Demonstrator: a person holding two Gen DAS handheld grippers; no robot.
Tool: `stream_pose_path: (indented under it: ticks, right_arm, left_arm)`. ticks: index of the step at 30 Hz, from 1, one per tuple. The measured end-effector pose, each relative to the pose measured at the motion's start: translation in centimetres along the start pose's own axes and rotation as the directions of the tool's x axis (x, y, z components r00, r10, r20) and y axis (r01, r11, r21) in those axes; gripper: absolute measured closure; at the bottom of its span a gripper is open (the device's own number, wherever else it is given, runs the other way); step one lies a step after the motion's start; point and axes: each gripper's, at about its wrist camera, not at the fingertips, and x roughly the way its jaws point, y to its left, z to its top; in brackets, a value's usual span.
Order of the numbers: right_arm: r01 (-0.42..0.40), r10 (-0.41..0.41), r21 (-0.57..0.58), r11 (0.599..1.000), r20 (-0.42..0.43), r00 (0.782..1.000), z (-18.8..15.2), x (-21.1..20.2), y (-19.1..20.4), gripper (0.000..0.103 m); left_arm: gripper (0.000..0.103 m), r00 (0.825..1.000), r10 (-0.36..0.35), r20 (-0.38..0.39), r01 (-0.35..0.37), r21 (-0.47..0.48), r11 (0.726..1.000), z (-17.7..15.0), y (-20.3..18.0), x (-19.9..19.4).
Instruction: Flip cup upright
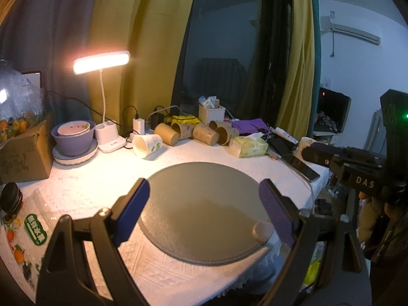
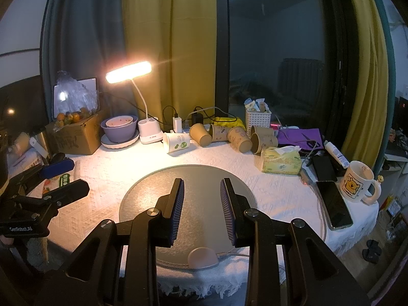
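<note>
Here both tongs (image 1: 204,201) (image 2: 202,204) gape, holding nothing.

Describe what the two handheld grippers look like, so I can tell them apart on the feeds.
Both are black angular frames with silver screws and ribbed blue finger pads. The left gripper shows small white lettering on its body in the right wrist view; the right gripper bears "DAS" in the left view.

The counter is being covered by a white cloth (image 2: 267,188) with a rough, embossed weave and a frayed fringe. A matt grey round mat (image 2: 153,186) is being lit softly. Paper cups (image 2: 201,134), brown and matt, are being shown beside a glossy ceramic mug (image 2: 357,181). Ribbed blue pads (image 2: 178,204) are being carried on the matt black plastic claw (image 2: 202,209).
</note>
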Motion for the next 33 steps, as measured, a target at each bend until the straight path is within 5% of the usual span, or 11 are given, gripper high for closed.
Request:
stream_pose_path:
  ticks: [2, 5, 33]
  right_arm:
    - [-0.001, 0.001, 0.002, 1.000, -0.004, 1.000, 0.1, 0.3, -0.4, 0.068]
    - [-0.006, 0.007, 0.008, 1.000, -0.012, 1.000, 0.3, 1.3, -1.4, 0.049]
    - [0.004, 0.004, 0.104, 0.995, -0.072, 0.997, 5.1, 18.7, -17.1, 0.049]
  left_arm:
    - [0.014, 1.000, -0.002, -0.009, 0.002, 0.012, 1.000, 0.3, 0.0, 0.8]
    - [0.014, 1.000, 0.003, -0.028, -0.002, 0.046, 0.999, 0.9, -0.2, 2.6]
    - [0.014, 0.968, -0.041, -0.249, 0.118, 0.304, 0.946, 10.6, -5.5, 27.9]
